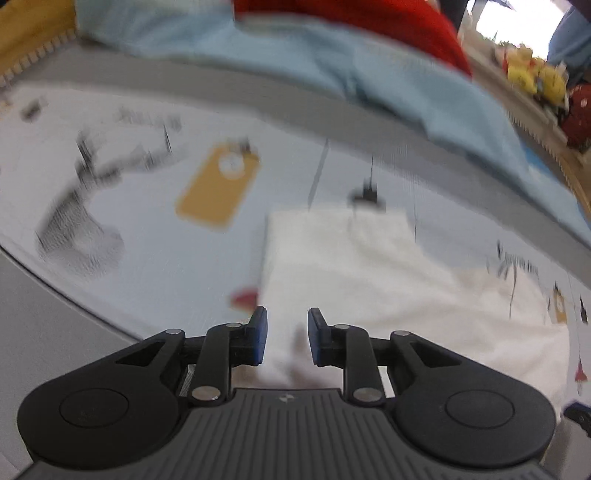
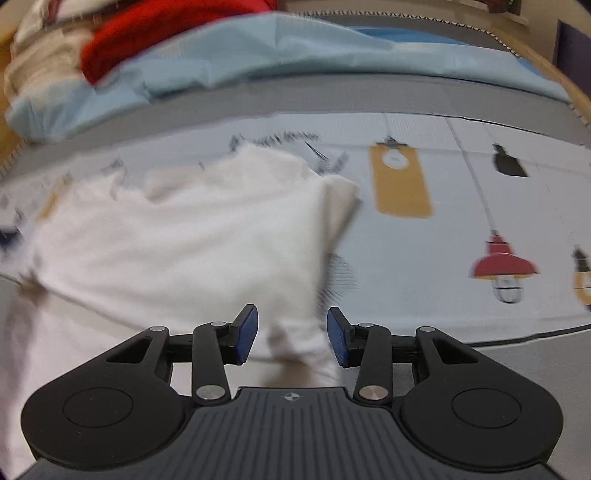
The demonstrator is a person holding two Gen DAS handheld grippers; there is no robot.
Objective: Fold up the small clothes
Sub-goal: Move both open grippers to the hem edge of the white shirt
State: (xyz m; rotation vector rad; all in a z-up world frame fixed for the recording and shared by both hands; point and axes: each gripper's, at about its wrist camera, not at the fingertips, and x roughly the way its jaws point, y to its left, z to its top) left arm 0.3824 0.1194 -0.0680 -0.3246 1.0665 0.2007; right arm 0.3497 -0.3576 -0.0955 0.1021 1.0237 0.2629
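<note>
A small white garment (image 1: 369, 266) lies flat on a pale printed sheet (image 1: 147, 229), with a straight folded edge on its left side. My left gripper (image 1: 287, 318) hovers over the garment's near left edge. Its blue pads are apart, with white cloth showing in the gap but not pinched. In the right wrist view the same garment (image 2: 184, 236) spreads to the left, its right edge folded over. My right gripper (image 2: 293, 318) stands open over the near right corner. A raised ridge of cloth sits between its pads, touching neither. Both views are blurred.
The sheet (image 2: 461, 177) is printed with lamps and yellow tags and lies on a grey surface (image 2: 535, 354). A crumpled light blue cloth (image 1: 295, 66) and a red cloth (image 1: 369, 22) lie beyond the sheet. Yellow and red items (image 1: 535, 74) sit at the far right.
</note>
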